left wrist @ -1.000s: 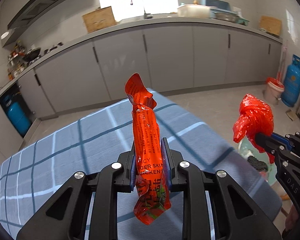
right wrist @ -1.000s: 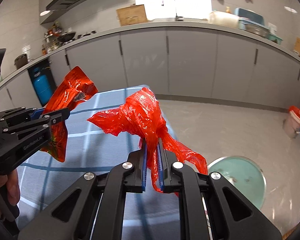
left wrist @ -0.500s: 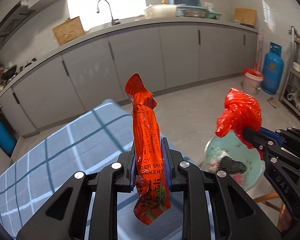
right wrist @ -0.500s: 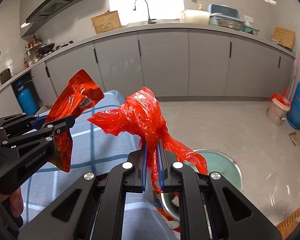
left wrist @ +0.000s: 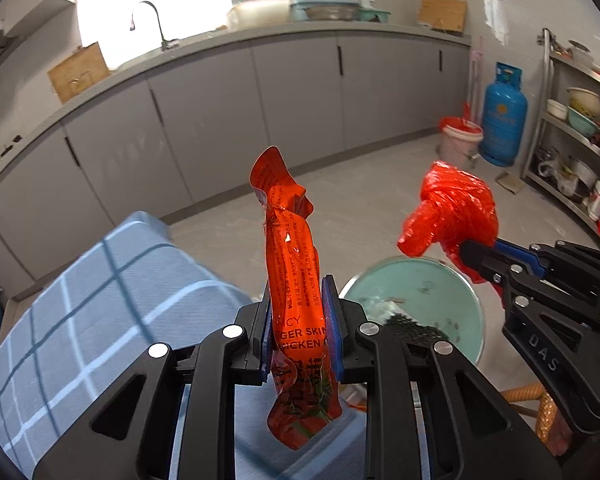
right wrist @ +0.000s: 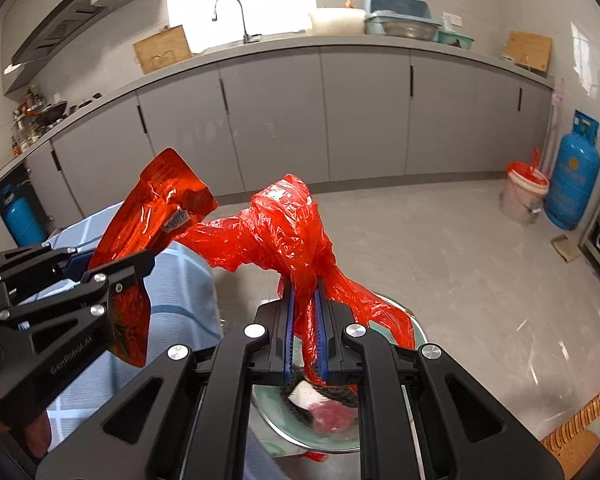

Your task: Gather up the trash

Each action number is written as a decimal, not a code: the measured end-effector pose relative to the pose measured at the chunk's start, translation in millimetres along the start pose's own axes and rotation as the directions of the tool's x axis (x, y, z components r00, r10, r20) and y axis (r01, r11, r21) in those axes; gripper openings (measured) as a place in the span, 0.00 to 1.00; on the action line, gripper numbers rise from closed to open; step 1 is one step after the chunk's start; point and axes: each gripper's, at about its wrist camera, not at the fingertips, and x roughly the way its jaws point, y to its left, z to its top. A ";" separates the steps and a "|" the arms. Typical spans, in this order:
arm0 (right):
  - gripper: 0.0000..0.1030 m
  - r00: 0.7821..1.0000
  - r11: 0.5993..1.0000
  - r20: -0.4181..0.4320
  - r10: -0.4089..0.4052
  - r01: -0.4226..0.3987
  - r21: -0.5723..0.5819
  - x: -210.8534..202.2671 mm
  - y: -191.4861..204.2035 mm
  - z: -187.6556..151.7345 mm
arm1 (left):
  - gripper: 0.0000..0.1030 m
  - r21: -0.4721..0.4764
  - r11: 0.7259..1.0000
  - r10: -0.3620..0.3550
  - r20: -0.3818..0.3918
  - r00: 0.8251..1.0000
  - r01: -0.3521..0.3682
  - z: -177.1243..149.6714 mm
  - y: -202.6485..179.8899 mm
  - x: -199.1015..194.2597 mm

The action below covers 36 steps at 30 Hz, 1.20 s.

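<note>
Left hand-held gripper (left wrist: 296,332) clamping wrapper (left wrist: 291,264), barcode (right wrist: 176,216) right-view only

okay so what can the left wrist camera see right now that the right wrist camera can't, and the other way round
Only the left wrist view shows the metal shelf rack with bowls and pots, at the right edge.

Only the right wrist view shows the range hood, the crowded stove corner, and a second blue cylinder at the left.

Both show the left hand-held gripper shut on the orange snack wrapper, the right hand-held gripper shut on the red plastic bag, the teal bin below, the checked blue cloth, the sink faucet and the blue gas cylinder.
</note>
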 end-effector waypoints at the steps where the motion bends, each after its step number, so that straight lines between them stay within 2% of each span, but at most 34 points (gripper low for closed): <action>1: 0.12 1.000 1.000 -0.007 0.001 -0.001 0.008 4.2 -6.0 -1.8 | 0.22 0.009 1.000 -0.022 -0.011 1.000 0.022 0.2 -6.8 5.9; 2: 0.14 1.000 1.000 -0.011 0.003 -0.003 0.014 8.0 -11.8 -4.1 | 0.23 0.019 0.999 -0.046 -0.021 0.999 0.047 0.5 -12.7 10.1; 3: 0.25 1.000 1.000 0.000 -0.008 0.008 0.027 9.5 -17.6 -7.0 | 0.23 0.027 0.997 -0.066 -0.029 0.997 0.066 2.1 -19.2 14.2; 4: 0.37 1.000 0.999 0.004 -0.016 0.016 0.042 11.1 -24.1 -8.7 | 0.24 0.036 0.995 -0.091 -0.038 0.995 0.092 1.4 -26.0 18.6; 5: 0.56 1.000 0.998 0.005 -0.021 0.020 0.056 12.5 -29.7 -9.8 | 0.29 0.037 0.995 -0.093 -0.037 0.995 0.095 0.4 -28.3 20.5; 7: 0.57 0.999 0.996 -0.004 -0.038 0.038 0.083 15.5 -40.8 -14.8 | 0.38 0.050 0.996 -0.074 -0.034 0.997 0.075 -2.7 -33.2 23.0; 9: 0.58 0.999 0.994 -0.012 -0.042 0.043 0.105 15.8 -48.6 -18.3 | 0.40 0.051 0.997 -0.063 -0.040 0.997 0.065 -5.3 -32.7 24.2; 10: 0.59 0.999 0.993 -0.012 -0.045 0.046 0.110 14.4 -50.5 -19.4 | 0.46 0.049 0.997 -0.055 -0.040 0.998 0.057 -6.4 -31.6 23.4; 16: 0.63 0.999 0.994 0.010 -0.046 0.045 0.101 -4.0 -43.2 -14.6 | 0.67 0.014 1.000 -0.013 -0.008 1.000 0.013 -6.9 -15.7 3.7; 19: 0.69 0.998 0.996 0.046 -0.041 0.037 0.085 -23.6 -33.0 -7.8 | 0.77 0.001 1.000 0.009 0.026 1.000 -0.009 -5.1 -8.8 -13.7; 27: 0.71 0.992 1.000 0.123 -0.020 0.018 0.023 -74.7 -4.2 1.9 | 0.81 -0.045 0.998 0.043 0.095 0.995 -0.039 -5.6 7.9 -62.8; 36: 0.72 0.987 1.000 0.160 -0.020 0.024 -0.019 -108.3 15.9 1.8 | 0.84 -0.072 0.996 0.062 0.156 0.986 -0.051 -9.8 18.7 -105.3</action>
